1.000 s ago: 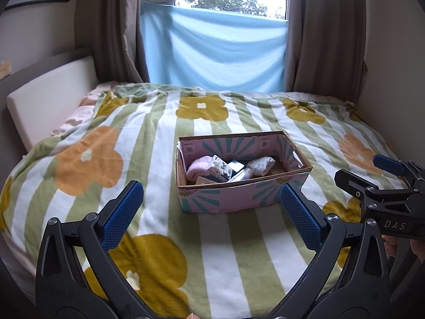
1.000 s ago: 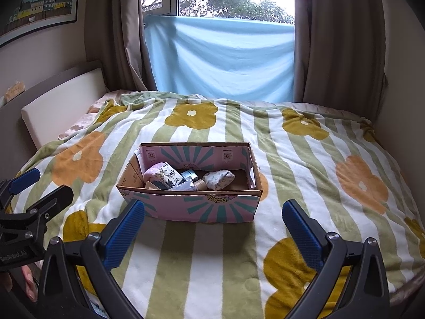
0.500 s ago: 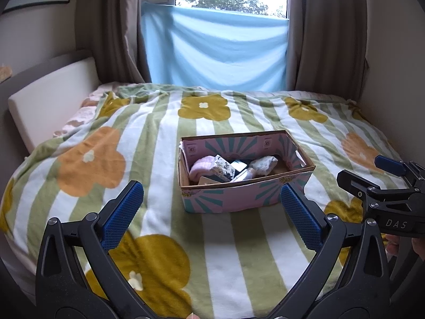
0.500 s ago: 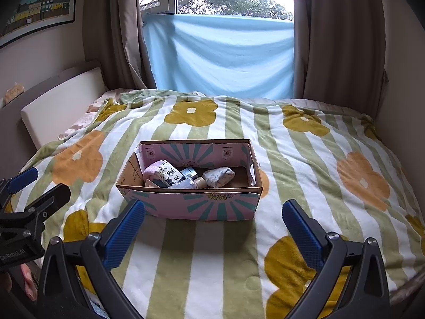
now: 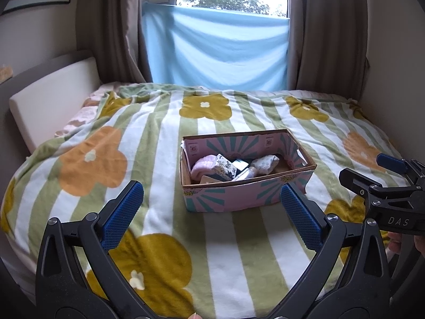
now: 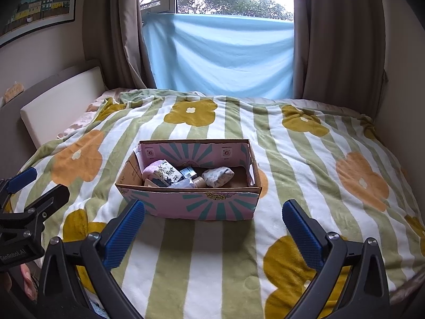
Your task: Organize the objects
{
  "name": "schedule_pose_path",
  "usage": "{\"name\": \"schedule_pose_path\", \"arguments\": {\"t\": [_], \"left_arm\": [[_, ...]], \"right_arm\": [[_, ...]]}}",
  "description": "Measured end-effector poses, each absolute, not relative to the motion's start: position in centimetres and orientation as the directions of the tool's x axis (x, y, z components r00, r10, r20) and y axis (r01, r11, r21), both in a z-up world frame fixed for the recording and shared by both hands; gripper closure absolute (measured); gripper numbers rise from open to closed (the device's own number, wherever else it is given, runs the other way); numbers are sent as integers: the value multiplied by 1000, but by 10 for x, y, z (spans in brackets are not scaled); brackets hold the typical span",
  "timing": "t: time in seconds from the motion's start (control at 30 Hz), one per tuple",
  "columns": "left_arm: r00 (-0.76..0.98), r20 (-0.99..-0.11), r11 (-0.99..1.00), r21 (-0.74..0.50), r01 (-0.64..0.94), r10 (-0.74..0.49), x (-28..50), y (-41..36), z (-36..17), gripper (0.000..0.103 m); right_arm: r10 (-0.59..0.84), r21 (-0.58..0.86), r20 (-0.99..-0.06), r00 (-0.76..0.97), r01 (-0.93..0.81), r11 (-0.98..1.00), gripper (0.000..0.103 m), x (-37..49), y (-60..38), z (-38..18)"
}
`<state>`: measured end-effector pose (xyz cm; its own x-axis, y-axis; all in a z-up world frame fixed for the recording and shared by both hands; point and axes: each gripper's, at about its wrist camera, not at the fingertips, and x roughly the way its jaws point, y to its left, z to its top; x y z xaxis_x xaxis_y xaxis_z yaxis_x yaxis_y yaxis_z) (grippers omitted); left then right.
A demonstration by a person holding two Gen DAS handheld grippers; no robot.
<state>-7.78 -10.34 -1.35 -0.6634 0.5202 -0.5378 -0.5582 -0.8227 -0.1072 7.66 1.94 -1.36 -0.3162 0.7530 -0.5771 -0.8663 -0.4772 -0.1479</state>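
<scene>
A pink cardboard box with teal sunburst print (image 5: 247, 199) (image 6: 191, 204) sits on the bed's middle. Inside lie a pink rolled sock (image 5: 203, 164) (image 6: 152, 168), a black-and-white patterned bundle (image 5: 225, 165) (image 6: 170, 174), a white spotted bundle (image 5: 265, 163) (image 6: 217, 176), a small bottle (image 5: 245, 174) (image 6: 198, 182) and a dark item (image 6: 188, 170). My left gripper (image 5: 212, 212) is open and empty, near side of the box. My right gripper (image 6: 213, 232) is open and empty, also just short of the box. Each gripper shows at the other view's edge.
The bed is covered by a green-and-white striped blanket with flowers (image 5: 148, 143) (image 6: 305, 164). A cream headboard cushion (image 5: 53, 101) runs along the left. A window with a blue cloth (image 6: 220, 58) and brown curtains is at the far end. A wall stands right.
Both grippers have drawn back slightly and lifted a little; the box sits a touch farther away in both views. Nothing was grasped or moved.
</scene>
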Motion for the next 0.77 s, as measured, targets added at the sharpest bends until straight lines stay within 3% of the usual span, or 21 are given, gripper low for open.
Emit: {"name": "schedule_pose_path", "arguments": {"t": [0.77], "left_arm": [[-639,-516,-796,-157,-584,571,-72,-103,-15,0]], "right_arm": [[751,-143,-577,-321,-865,-480,1,70,17,-14]]}}
